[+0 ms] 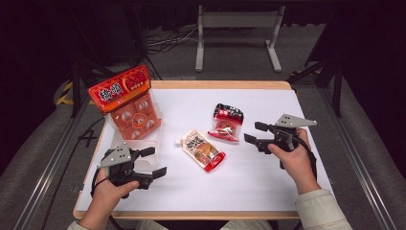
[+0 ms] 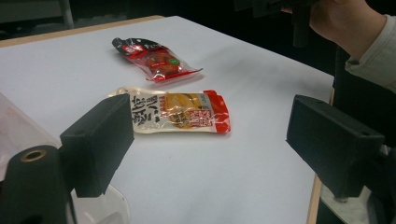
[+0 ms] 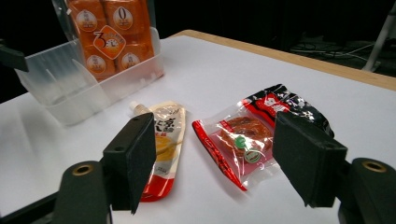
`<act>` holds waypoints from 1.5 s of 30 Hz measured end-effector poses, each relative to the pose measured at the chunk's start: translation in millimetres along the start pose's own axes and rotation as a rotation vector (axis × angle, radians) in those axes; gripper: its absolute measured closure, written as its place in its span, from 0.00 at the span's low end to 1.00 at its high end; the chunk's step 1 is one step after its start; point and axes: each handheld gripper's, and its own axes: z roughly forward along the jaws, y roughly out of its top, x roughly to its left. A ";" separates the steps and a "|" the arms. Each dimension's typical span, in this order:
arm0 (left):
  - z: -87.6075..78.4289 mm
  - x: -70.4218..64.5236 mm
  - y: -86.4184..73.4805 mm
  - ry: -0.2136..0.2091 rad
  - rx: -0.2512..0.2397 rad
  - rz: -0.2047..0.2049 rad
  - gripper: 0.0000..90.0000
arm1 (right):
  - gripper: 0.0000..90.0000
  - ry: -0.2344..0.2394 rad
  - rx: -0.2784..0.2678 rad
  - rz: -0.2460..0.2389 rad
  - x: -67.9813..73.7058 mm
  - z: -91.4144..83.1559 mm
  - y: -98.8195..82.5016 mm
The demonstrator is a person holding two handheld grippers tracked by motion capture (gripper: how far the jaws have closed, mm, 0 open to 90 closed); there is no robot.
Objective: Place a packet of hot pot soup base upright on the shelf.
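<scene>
Step in hand: approach, nothing grasped yet. Left gripper [image 1: 154, 162] and right gripper [image 1: 255, 132] both with jaws apart and empty, hovering over white bench [image 1: 268, 177]. Cream spout pouch [image 1: 203, 149] flat mid-bench; red-black snack packet [image 1: 226, 122] just beside it, apart. Clear bin [image 3: 88, 86] holding orange multipack [image 1: 128, 101], far left. Next, likely: lower right gripper astride snack packet edge, close, carry toward bin.

1. The table [image 1: 268, 182] is showing plain white, edged in pale wood.
2. The spouted pouch [image 1: 203, 149] is showing cream with black characters and a red bottom end.
3. The snack packet [image 1: 226, 122] is showing red and black with a clear window.
4. The orange pack [image 1: 128, 103] is sitting in a clear bin [image 3: 88, 93].
5. Both grippers are showing matt black jaws.
</scene>
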 end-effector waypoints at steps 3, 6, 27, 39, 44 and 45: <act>0.1 -0.3 -0.7 0.002 0.003 -0.002 0.17 | 0.34 -0.013 0.011 0.001 -3.5 5.9 2.8; -0.2 0.3 -1.8 0.008 0.005 0.008 0.17 | 0.34 -0.022 0.029 0.004 -10.3 14.4 5.9; -1.1 2.6 -13.4 0.035 0.030 0.024 0.14 | 0.31 -0.135 0.114 0.065 -56.9 69.7 13.5; -6.4 -0.9 -17.6 0.031 0.040 0.032 0.14 | 0.30 -0.166 0.196 0.090 -79.5 102.2 11.6; -8.3 -2.7 -24.1 0.040 0.026 0.028 0.15 | 0.30 -0.170 0.211 0.108 -86.0 114.0 9.2; -8.3 -2.7 -24.1 0.040 0.026 0.028 0.15 | 0.30 -0.170 0.211 0.108 -86.0 114.0 9.2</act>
